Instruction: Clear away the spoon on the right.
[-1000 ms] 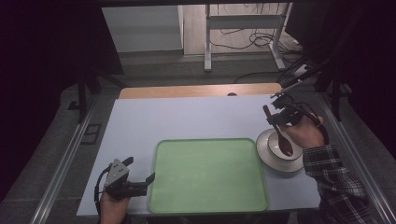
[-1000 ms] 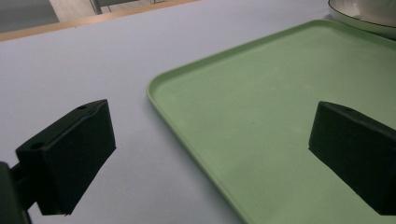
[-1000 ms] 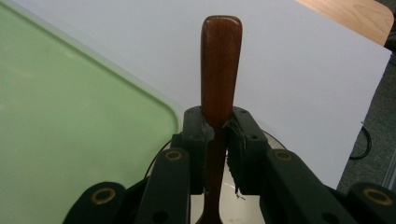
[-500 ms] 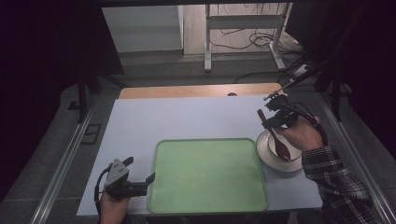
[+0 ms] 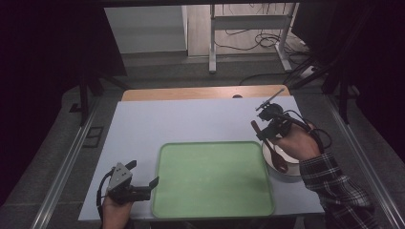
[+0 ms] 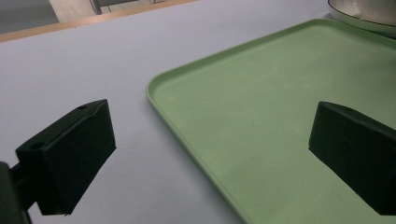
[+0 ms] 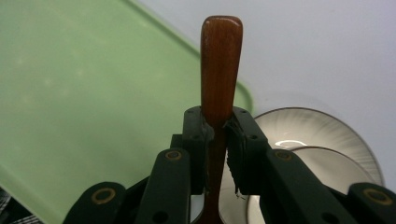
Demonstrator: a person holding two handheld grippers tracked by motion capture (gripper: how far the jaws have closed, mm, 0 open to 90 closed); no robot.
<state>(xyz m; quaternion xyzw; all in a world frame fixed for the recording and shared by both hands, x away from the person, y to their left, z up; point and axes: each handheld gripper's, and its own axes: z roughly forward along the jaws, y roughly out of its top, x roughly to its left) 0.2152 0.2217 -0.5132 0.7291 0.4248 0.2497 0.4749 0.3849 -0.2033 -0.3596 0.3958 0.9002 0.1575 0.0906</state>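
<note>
While our left gripper (image 5: 143, 191) rests with jaws wide apart at the green tray's (image 5: 215, 191) left rim, we see bare desk (image 5: 191, 119) beyond the tray. At the right, our right gripper (image 7: 217, 135) clamps a glossy brown wooden spoon (image 5: 273, 148) by its handle above the white bowl (image 5: 286, 164) beside the tray's right edge.

Green tray (image 5: 212, 183), brown wooden spoon (image 7: 221, 65)
</note>
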